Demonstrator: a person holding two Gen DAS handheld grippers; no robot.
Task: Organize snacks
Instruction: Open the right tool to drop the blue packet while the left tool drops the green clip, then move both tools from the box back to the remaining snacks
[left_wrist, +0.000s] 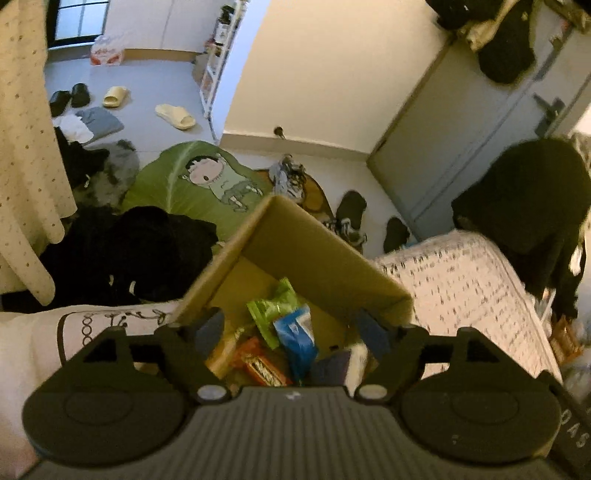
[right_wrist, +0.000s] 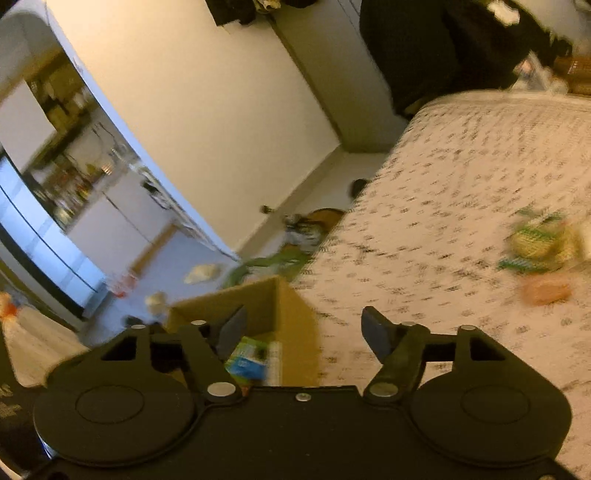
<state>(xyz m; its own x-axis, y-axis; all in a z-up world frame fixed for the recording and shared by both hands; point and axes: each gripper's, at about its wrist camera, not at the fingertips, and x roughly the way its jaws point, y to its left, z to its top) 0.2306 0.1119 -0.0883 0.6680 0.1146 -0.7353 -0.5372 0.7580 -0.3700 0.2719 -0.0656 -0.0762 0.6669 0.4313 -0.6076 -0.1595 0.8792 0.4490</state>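
Left gripper (left_wrist: 293, 330) spread wide and empty over the cardboard box (left_wrist: 325, 254), green (left_wrist: 271, 308), blue (left_wrist: 297, 338) and orange (left_wrist: 260, 363) packets heaped inside. Right gripper (right_wrist: 303, 330) likewise agape, nothing between the pads, straddling the box rim. Further out on the bedspread (right_wrist: 443, 192), loose snack packets (right_wrist: 539, 251), blurred. Probably light, crinkly, slippery film; best pinched at a sealed edge, gently, contents likely crushable.

A patterned bed (right_wrist: 461, 192) is seen carrying a cardboard box (left_wrist: 325, 258) at its edge, while loose snack packets (right_wrist: 541, 247) are left lying farther along the cover.
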